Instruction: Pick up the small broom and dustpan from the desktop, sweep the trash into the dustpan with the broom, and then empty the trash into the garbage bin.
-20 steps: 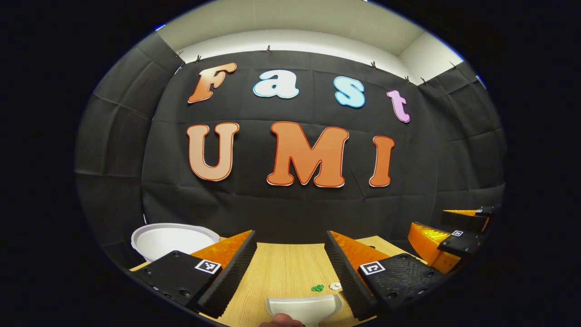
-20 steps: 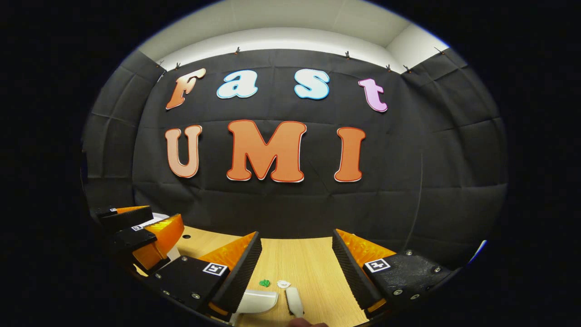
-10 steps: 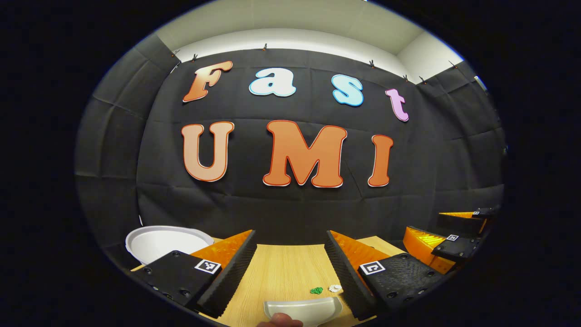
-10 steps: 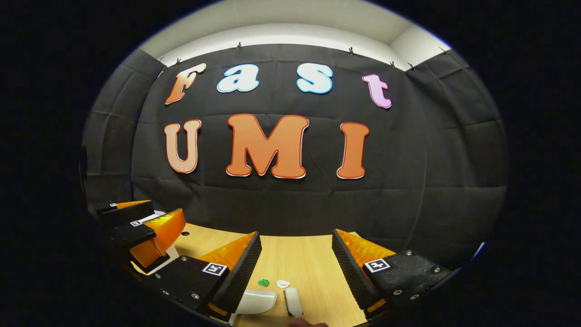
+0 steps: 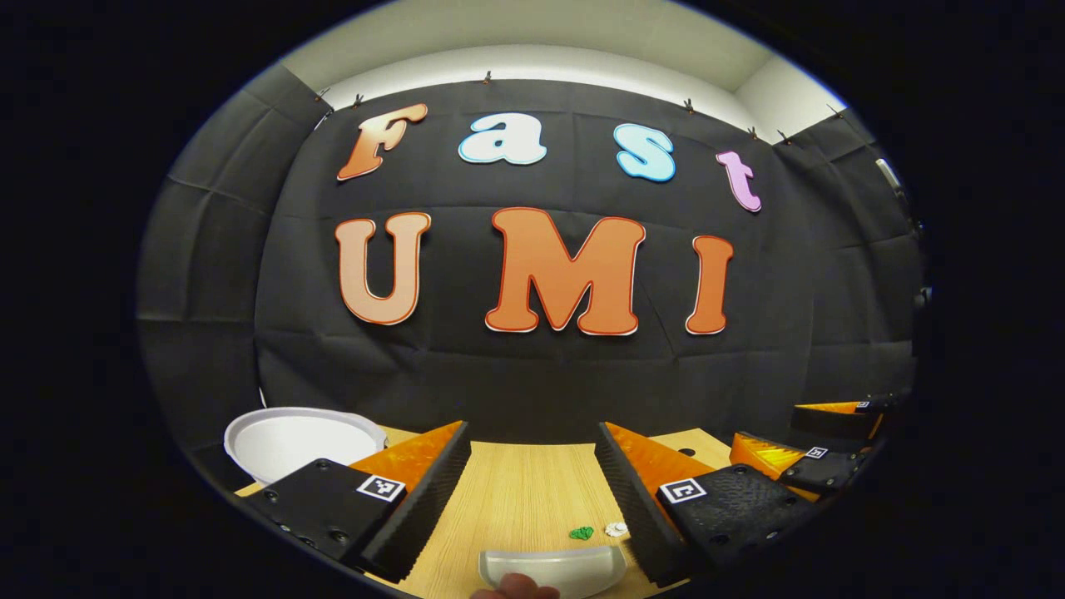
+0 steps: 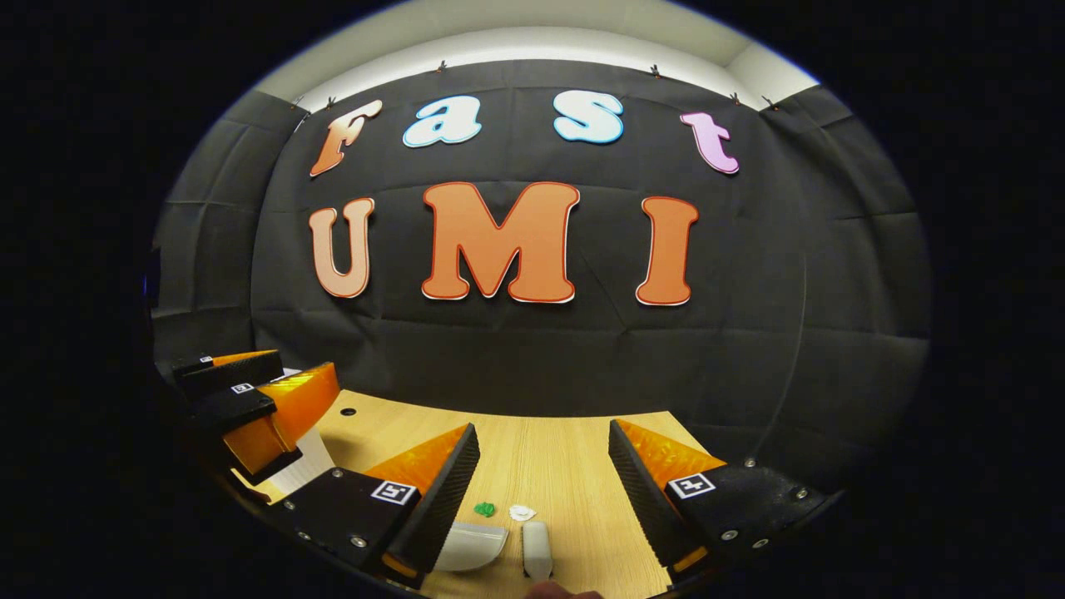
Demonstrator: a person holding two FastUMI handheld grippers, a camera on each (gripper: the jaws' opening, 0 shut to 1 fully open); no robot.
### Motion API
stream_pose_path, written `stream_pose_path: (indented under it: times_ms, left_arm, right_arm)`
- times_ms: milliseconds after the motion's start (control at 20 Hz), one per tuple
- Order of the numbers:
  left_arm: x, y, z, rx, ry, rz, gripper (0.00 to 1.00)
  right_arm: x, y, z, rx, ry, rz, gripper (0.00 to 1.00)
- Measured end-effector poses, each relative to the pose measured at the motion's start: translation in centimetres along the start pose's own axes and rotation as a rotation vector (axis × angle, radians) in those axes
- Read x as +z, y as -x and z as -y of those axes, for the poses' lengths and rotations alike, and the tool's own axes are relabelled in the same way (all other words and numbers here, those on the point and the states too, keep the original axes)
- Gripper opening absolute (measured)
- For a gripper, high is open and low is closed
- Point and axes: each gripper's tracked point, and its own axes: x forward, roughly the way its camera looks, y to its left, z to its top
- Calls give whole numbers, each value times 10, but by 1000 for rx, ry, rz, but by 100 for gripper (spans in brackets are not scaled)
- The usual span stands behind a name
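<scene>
Both tongs lower, nearer dustpan [image 5: 553,567] & broom [image 6: 537,549]

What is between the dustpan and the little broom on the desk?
Nothing: in the right gripper view, only a strip of bare wooden desk separates the dustpan from the small broom.
</scene>
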Motion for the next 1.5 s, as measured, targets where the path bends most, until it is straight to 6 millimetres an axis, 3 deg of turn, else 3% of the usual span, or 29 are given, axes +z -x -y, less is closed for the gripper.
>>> stream_pose_path:
  times_ms: [150, 300, 450, 650, 750, 1000, 1200, 1400, 1500]
  left_arm:
    - [-10, -6, 6, -12, 4, -33, 95]
    - [-37, -9, 12, -30, 25, -120, 95]
    - [-91, -8, 22, -68, 53, -294, 95]
    - [-173, -7, 29, -81, 90, -577, 95]
    - [-196, -7, 35, -71, 122, -720, 96]
    - [-188, 6, 32, -30, 160, -1010, 98]
    - [-180, 3, 29, -2, 155, -1172, 98]
    - [-168, -15, 23, 47, 168, -1359, 98]
    - [-155, -44, 22, 43, 182, -1411, 98]
  right_arm:
    - [-8, -6, 1, 0, 6, -21, 94]
    - [-27, -9, 2, 7, -10, -87, 94]
    - [-61, -17, 3, -2, -3, -201, 94]
    - [-125, -13, 1, 25, -31, -403, 94]
    - [-154, -10, 0, 47, -21, -495, 95]
    - [-230, 0, -3, 126, -1, -746, 95]
    - [-292, 15, 0, 170, 4, -945, 95]
    - [-316, 16, 4, 159, 23, -1048, 95]
    - [-323, 12, 2, 149, 25, -1079, 95]
